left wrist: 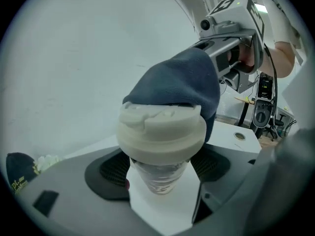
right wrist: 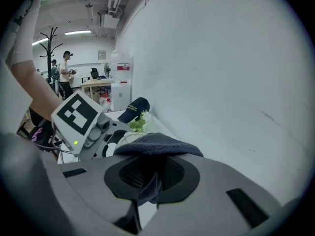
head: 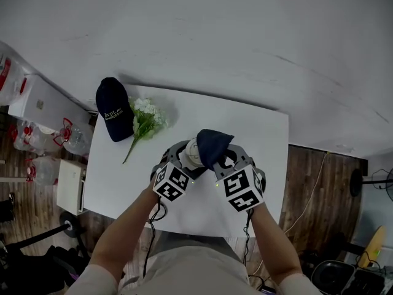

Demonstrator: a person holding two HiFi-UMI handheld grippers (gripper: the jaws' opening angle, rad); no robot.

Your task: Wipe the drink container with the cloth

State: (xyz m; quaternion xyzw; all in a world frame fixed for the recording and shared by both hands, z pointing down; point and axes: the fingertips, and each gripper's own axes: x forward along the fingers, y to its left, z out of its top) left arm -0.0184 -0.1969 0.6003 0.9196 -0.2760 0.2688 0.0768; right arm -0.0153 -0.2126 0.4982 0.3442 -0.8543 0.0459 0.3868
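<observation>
Head view, table (head: pixel 261 134): white, set against a pale wall, with wood floor to either side.
Head view, drink container (head: pixel 191 155): a lidded cup near the table's middle, toward the near edge, between the two grippers.
Head view, cloth (head: pixel 214 144): dark blue, draped over the lid and the cup's right side.
Head view, left gripper (head: pixel 183 158): at the cup's left, marker cube toward the person.
Head view, right gripper (head: pixel 228 160): just right of the cup, at the cloth's lower part.
Head view, cap (head: pixel 114 108): dark, at the table's far left corner, with a flower sprig (head: pixel 146 120) lying against its right side.
Left gripper view, left gripper (left wrist: pixel 160 181): jaws clenched on the cup's body, just below the white lid.
Left gripper view, cloth (left wrist: pixel 182 82): lies over the far half of the lid and hangs down behind it; the right gripper (left wrist: pixel 231 33) is above and behind.
Right gripper view, right gripper (right wrist: pixel 147 183): jaws pinched together on a fold of the cloth (right wrist: pixel 157 144), which spreads flat above them.
Right gripper view, drink container: only a sliver of white lid (right wrist: pixel 124 139) shows under the cloth's left edge, beside the left gripper's marker cube (right wrist: pixel 76 114).
Right gripper view, background: cap (right wrist: pixel 135 107) and flower sprig (right wrist: pixel 140 122) at the table's far end.
</observation>
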